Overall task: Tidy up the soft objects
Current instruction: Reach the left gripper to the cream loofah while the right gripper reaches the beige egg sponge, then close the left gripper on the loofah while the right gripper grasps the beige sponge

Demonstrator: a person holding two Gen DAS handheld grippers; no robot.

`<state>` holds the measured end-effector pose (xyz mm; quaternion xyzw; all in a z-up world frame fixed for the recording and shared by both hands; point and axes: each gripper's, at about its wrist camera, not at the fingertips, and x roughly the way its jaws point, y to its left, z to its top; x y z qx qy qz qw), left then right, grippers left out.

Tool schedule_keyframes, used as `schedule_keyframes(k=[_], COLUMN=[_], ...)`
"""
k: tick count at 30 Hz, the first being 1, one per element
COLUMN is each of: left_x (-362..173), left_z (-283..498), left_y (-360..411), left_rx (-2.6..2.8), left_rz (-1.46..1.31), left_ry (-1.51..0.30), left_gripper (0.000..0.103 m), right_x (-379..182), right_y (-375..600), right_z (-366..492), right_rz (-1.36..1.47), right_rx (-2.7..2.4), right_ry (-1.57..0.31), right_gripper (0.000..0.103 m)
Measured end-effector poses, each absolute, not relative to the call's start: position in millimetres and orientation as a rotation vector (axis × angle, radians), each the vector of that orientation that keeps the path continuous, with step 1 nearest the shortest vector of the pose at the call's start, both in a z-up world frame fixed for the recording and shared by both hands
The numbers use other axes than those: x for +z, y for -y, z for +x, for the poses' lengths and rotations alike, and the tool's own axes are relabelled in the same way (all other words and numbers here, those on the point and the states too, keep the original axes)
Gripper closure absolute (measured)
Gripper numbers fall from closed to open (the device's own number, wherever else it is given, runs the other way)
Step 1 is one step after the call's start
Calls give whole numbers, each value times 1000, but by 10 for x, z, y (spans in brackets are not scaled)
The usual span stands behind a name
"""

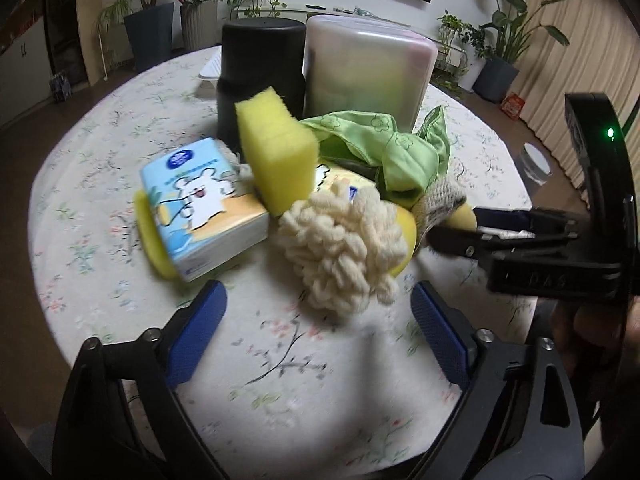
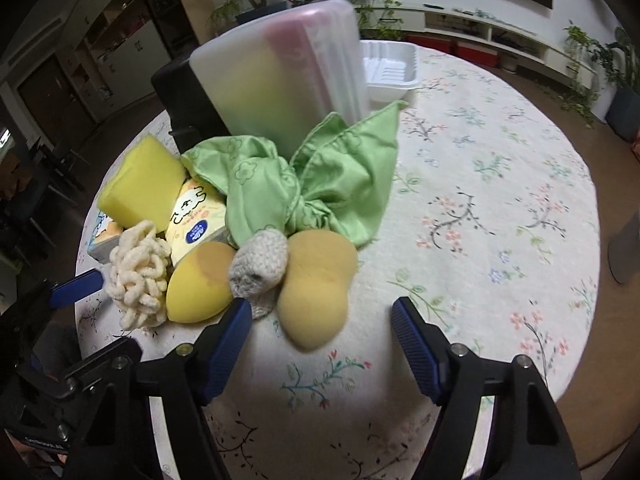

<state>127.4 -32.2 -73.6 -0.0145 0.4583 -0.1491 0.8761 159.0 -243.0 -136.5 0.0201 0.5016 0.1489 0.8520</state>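
A pile of soft things lies on the floral table. It holds a cream chenille puff [image 1: 340,248] [image 2: 138,272], a yellow sponge block [image 1: 276,152] [image 2: 140,184], a green cloth [image 1: 384,144] [image 2: 312,184], a grey knitted piece [image 2: 260,268] [image 1: 440,200], two yellow makeup sponges [image 2: 316,292] [image 2: 200,284] and two tissue packs [image 1: 200,204] [image 2: 196,216]. My left gripper [image 1: 318,332] is open, just short of the puff. My right gripper [image 2: 322,340] is open, its jaws on either side of the near makeup sponge; it shows at the right of the left wrist view [image 1: 460,240].
A frosted plastic box [image 1: 368,72] [image 2: 280,76] and a black cylinder container [image 1: 260,72] [image 2: 184,100] stand behind the pile. A white tray [image 2: 392,72] lies further back. The table edge [image 2: 592,208] curves round at right. Potted plants stand on the floor beyond.
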Motion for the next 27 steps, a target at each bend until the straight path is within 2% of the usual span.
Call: schedule_keyframes(k=[1, 2, 4, 5, 10, 12, 17, 19, 20, 21, 23, 24, 25, 27], left_x=[-745, -760, -805, -821, -848, -836, -809, -826, -830, -827, -810, -797, -781, -776], left_z=[1301, 1335, 1397, 1424, 1432, 1431, 1453, 1455, 1454, 1450, 1444, 1441, 1439, 1450], left_y=[322, 330, 338, 337, 360, 358, 376, 387, 392, 395, 412, 420, 421, 402], left_rx=[-309, -303, -295, -293, -288, -316, -319, -312, -309, -301, -295, -286, -280, -269], left_rz=[-35, -43, -53, -66, -92, -133, -152, -147, -144, -136, -119, -108, -105, -101], left_ry=[-959, -969, -993, -1004, -1011, -1006, -992, -986, -985, -977, -966, -961, -957, -961], left_gripper=[19, 29, 42, 44, 44, 45, 44, 44, 44, 46, 60, 64, 73, 77], right_x=[-1374, -1370, -1382, -1383, -1368, -1365, -1385, -1386, -1393, -1397, -1395, -1395, -1408, -1406], right_y=[2424, 2419, 2411, 2402, 2377, 2400, 2414, 2409, 2427, 2450, 2480, 2494, 2499, 2478], right_z=[1608, 1619, 1662, 1674, 1653, 1673, 1629, 1604, 1602, 1596, 1591, 1593, 1608, 1591], right_rz=[45, 42, 37, 38, 46, 51, 47, 49, 49, 59, 82, 82, 77, 73], right_rx=[328, 334, 347, 355, 388, 400, 406, 413, 406, 408, 418, 420, 421, 428], right_ry=[-1062, -1059, -1055, -1055, -1041, -1042, -1035, -1032, -1030, -1032, -1035, -1036, -1036, -1037], right_gripper=[27, 27, 30, 32, 38, 45, 47, 53, 62, 67, 68, 68, 68, 69])
